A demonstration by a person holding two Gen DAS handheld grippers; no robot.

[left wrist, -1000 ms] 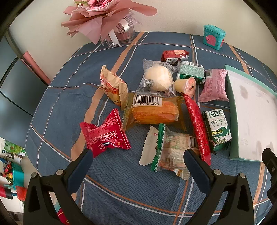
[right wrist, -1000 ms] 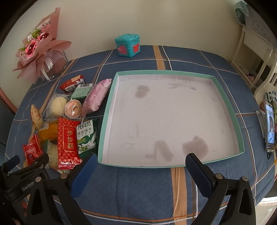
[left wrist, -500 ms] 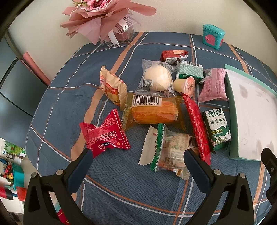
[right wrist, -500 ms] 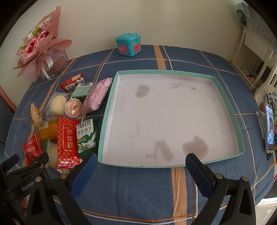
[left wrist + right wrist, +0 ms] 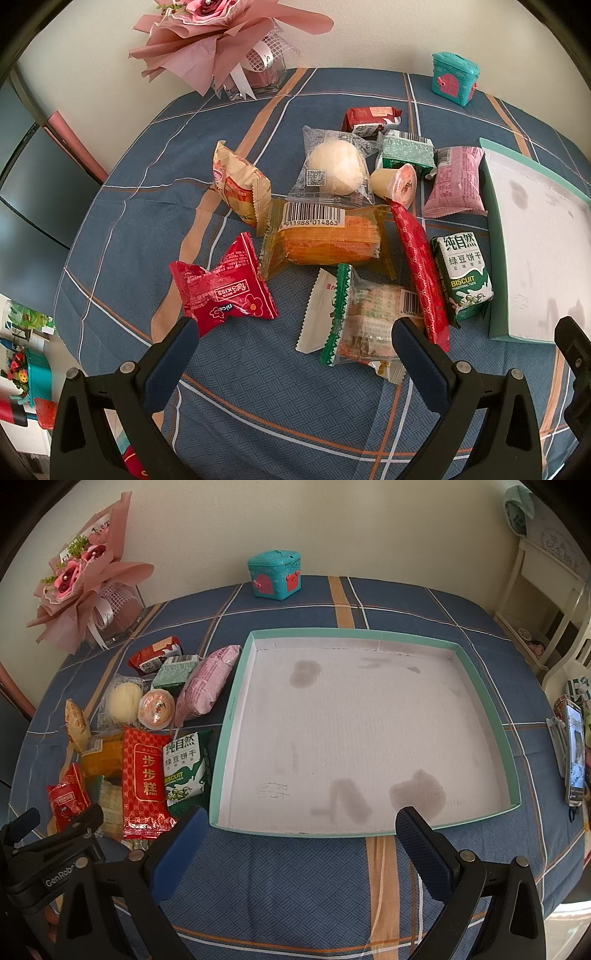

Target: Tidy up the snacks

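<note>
Several wrapped snacks lie in a loose pile on the blue checked tablecloth: a red packet [image 5: 221, 291], an orange cake [image 5: 325, 240], a green-edged clear packet [image 5: 365, 317], a long red packet [image 5: 421, 273], a green biscuit pack [image 5: 463, 277] and a pink packet [image 5: 456, 181]. My left gripper [image 5: 291, 354] is open and empty just in front of the pile. A shallow teal-rimmed tray [image 5: 480, 675] with a stained white floor stands right of the pile. My right gripper [image 5: 295, 842] is open and empty at the tray's near edge.
A pink flower bouquet in a glass vase [image 5: 236, 40] stands at the back left. A small teal box [image 5: 275, 574] sits at the back. A phone [image 5: 574, 753] lies at the table's right edge. A white chair [image 5: 546, 590] is beyond it.
The left gripper has drifted very slightly; the snacks and tray have not moved. Both grippers stay open.
</note>
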